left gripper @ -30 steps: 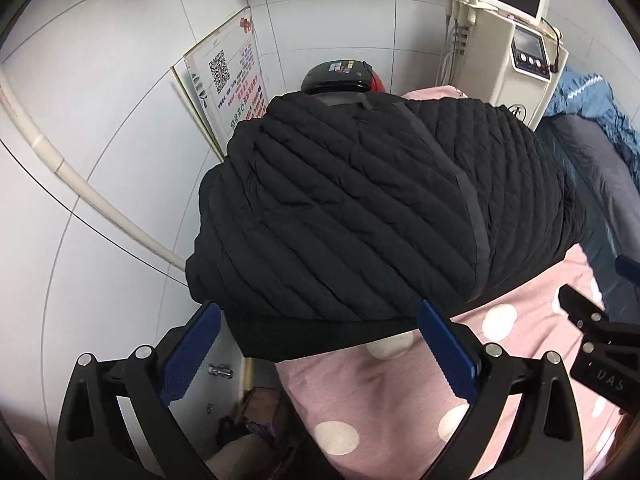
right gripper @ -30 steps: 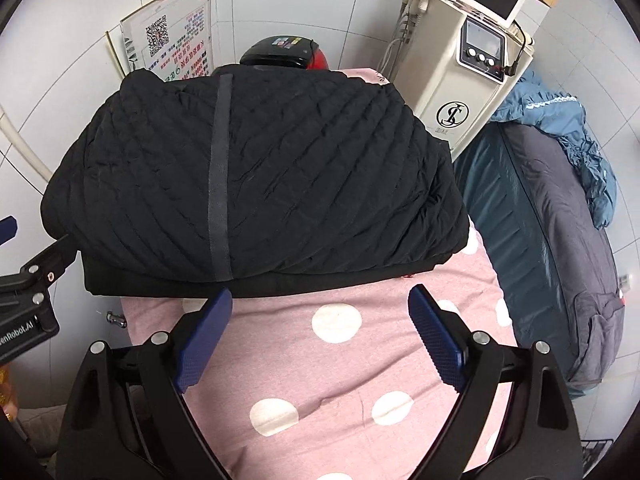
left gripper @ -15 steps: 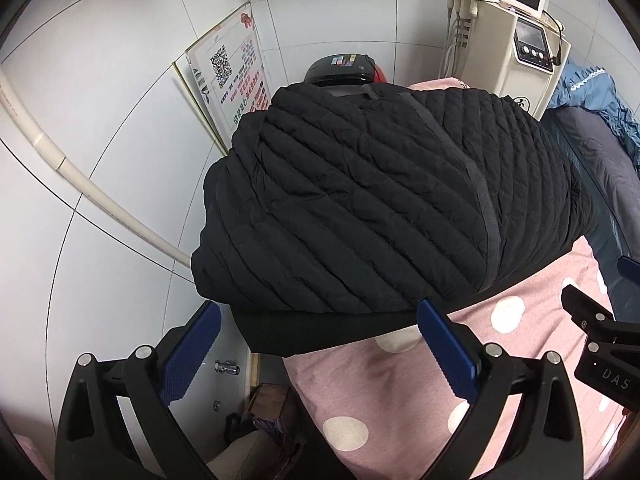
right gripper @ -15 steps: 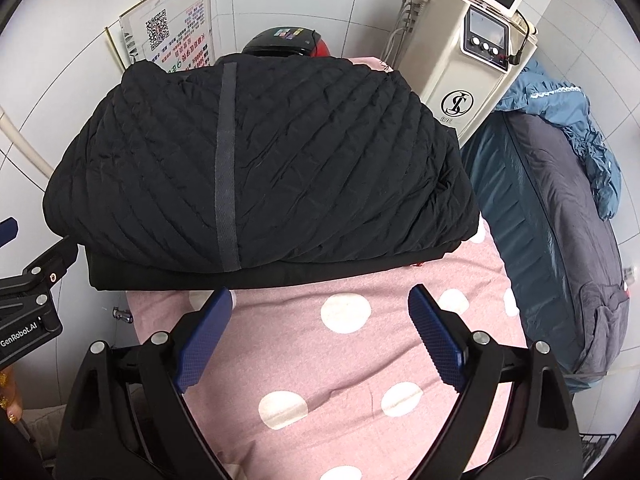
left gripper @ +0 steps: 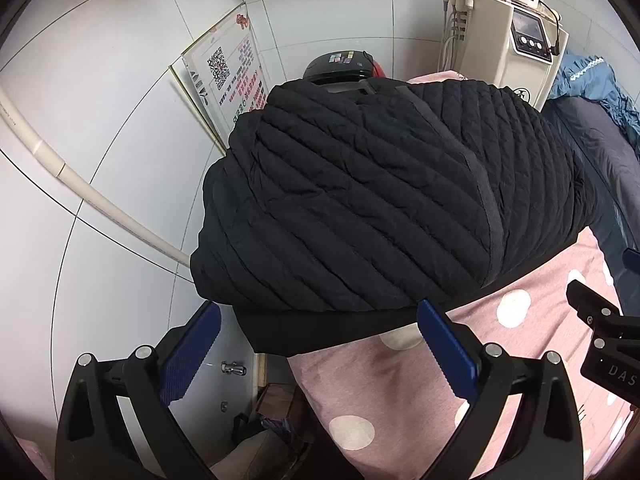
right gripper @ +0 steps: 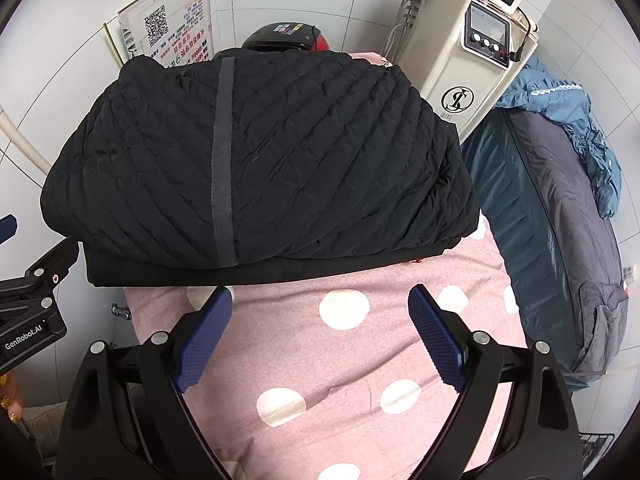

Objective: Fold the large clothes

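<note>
Jacket (right gripper: 280, 152) stays folded; both hand-held grippers, jaws spread, have edged closer.

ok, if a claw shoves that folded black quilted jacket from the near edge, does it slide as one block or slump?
The black quilted jacket looks puffy and soft, so it will likely compress and buckle before sliding. Its stacked layers may shear apart, the top shifting over the flat bottom hem. The pink dotted sheet is loose cloth, so it probably bunches too.
</note>
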